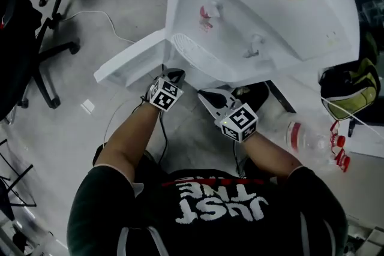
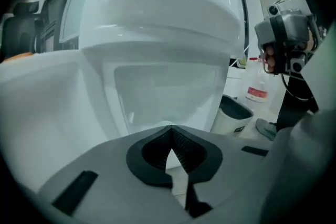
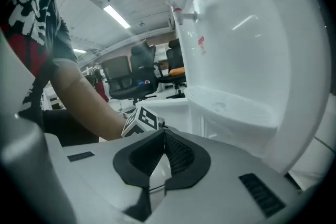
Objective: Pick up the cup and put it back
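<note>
Left gripper [image 2: 170, 134]: pinching jaws together on nothing, hovering just below white plastic water dispenser's [image 1: 264, 15] ribbed drip tray [image 1: 186, 48] edge.
Right gripper [image 3: 164, 134]: pinching jaws together, carrying nothing.
Cup: not showing clearly anywhere.

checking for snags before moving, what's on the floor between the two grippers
In the head view only bare glossy grey floor shows between the left gripper and the right gripper, both shut and empty.
</note>
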The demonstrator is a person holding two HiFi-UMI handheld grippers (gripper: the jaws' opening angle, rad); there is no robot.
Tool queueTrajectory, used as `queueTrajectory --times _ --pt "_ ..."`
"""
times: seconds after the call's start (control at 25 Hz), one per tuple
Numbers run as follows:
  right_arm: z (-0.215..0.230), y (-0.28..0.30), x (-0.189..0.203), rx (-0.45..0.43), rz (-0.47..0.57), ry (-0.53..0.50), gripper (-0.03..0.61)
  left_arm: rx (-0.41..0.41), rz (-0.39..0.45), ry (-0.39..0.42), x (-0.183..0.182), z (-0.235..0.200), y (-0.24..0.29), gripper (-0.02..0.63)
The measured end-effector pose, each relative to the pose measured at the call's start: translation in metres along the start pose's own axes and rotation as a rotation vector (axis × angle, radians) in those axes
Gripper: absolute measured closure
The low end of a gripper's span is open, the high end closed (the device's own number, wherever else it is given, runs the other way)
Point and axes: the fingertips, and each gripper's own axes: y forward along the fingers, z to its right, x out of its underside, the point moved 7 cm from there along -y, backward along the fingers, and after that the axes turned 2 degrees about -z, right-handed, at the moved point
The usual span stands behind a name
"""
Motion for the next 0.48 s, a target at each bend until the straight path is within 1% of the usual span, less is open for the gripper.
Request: queueTrajectory --times 0.16,0.24,0.36,0.4,0.48 --pt "0.014 0.012 0.028 0.075 -0.003 0.038 0.545 0.032 -0.013 0.108 0.012 -0.004 0.037 0.606" --pt "0.016 0.017 0.036 0.097 -0.013 0.047 0.545 0.049 -0.043 0.180 0.018 -0.005 0.053 0.606" --pt "0.013 0.017 0.042 0.106 -0.038 0.060 0.545 0.060 -0.106 0.296 0.028 -0.004 0.076 0.596" --pt "0.011 0.015 0.044 0.105 -0.045 0.063 0.545 0.061 -0.121 0.325 0.030 -0.004 0.083 0.576" --pt "0.010 0.013 0.047 0.105 -0.054 0.067 0.545 0.062 -0.148 0.386 0.032 -0.004 0.097 0.504"
